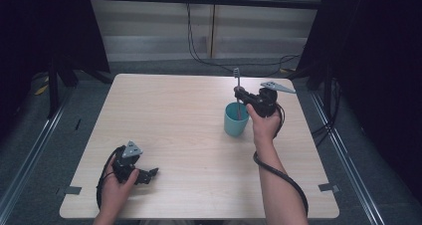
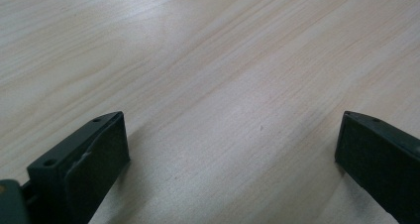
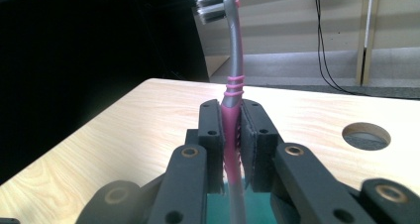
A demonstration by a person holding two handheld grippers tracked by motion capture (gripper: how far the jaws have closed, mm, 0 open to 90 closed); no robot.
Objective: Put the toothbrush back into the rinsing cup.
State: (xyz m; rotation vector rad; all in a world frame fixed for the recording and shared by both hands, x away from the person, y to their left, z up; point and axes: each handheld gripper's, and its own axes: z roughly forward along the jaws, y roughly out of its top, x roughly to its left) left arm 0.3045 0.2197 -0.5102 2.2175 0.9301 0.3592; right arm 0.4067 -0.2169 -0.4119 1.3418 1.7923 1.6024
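Note:
A grey and pink toothbrush stands upright with its lower end inside a teal cup on the wooden table. My right gripper is shut on the toothbrush handle just above the cup's rim. In the right gripper view the toothbrush is pinched at its pink grip between the two pads, bristle head up at the top, and the teal cup shows below the jaws. My left gripper rests near the table's front left, open; its jaws stand wide apart over bare wood with nothing between them.
A round hole in the tabletop lies to the right in the right gripper view. Cables hang on the wall behind the table. Dark curtains flank both sides, and metal rails run along the floor.

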